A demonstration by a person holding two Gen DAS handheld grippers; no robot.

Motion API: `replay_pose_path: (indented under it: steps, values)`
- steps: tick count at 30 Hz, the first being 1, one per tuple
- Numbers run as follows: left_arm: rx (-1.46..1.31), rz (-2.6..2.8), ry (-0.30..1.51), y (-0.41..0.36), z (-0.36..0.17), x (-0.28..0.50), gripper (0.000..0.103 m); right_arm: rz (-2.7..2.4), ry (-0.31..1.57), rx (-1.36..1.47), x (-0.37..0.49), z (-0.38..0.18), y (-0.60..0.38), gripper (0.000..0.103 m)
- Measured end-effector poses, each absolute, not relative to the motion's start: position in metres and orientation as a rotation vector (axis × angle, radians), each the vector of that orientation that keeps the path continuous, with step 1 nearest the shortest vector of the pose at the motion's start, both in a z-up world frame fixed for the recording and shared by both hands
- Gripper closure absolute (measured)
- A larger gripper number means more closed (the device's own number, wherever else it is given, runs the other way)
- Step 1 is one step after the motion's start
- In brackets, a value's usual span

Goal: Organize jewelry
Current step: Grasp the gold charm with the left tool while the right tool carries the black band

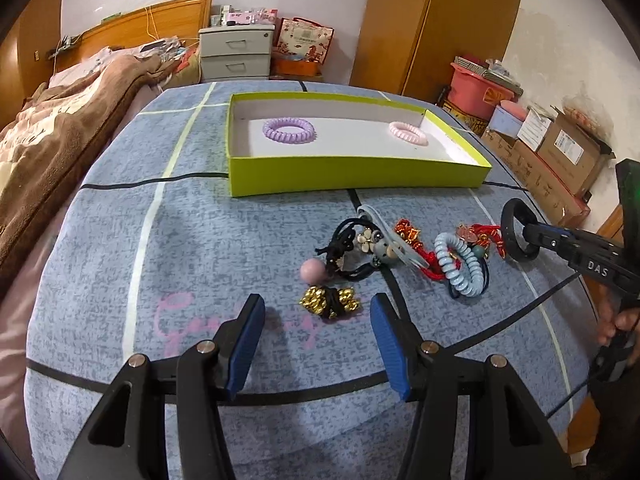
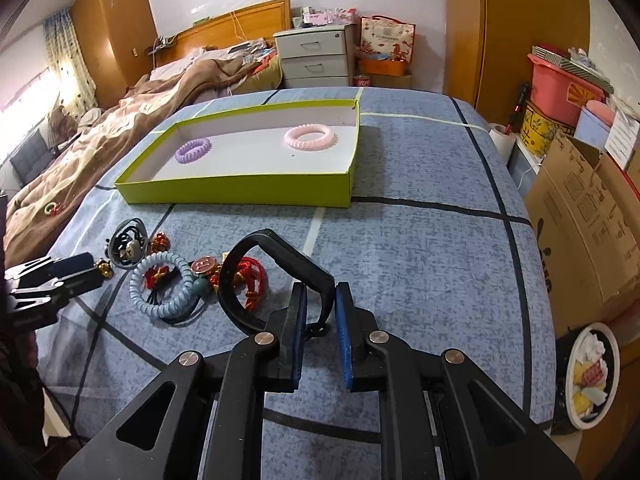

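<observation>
Surface: a bed covered by a blue checked sheet is seen in both views; all task things are carried on it.
Box: a shallow green box with a white inside is placed toward the far part of the sheet.
Inside the box: a purple coil hair tie is laid at the left end and a pink coil hair tie at the right end, well apart from each other.
Loose pile: a tangle of pieces is left on the sheet in front of the box, outside it. A light-blue coil hair tie, red knotted cords, a black elastic with a flower charm, a pink bead and a gold bead cluster on black elastic are made out there.
Left gripper: its blue-padded jaws are spread wide and nothing is held between them; the gold cluster is seen just beyond the tips.
Right gripper: its jaws are closed on a black bangle, which is pinched at its rim and stands upright beside the red cords and the light-blue tie.
Bangle position: outside the box, at the right edge of the pile.
</observation>
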State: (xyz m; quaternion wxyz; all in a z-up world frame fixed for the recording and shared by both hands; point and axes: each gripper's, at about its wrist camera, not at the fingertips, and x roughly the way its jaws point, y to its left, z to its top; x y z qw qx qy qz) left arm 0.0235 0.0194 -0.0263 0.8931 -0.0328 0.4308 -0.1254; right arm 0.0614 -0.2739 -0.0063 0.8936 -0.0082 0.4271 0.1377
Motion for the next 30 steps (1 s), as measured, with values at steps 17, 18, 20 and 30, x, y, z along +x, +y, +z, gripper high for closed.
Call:
replay_pose_path:
  steps: [17,18,20,30]
  values:
    - [-0.059,-0.231,0.901,0.015,-0.027,0.032,0.075,0.305,0.858,0.015,0.057,0.001,-0.268,0.088]
    - [-0.065,-0.232,0.903,0.015,-0.027,0.032,0.075,0.306,0.859,0.016,0.057,0.0,-0.268,0.088]
    - [-0.064,-0.235,0.901,0.016,-0.027,0.031,0.076,0.304,0.859,0.015,0.056,0.0,-0.267,0.088]
    - [-0.065,-0.238,0.878,0.019,-0.022,0.025,0.077,0.311,0.86,0.01,0.056,0.001,-0.264,0.088]
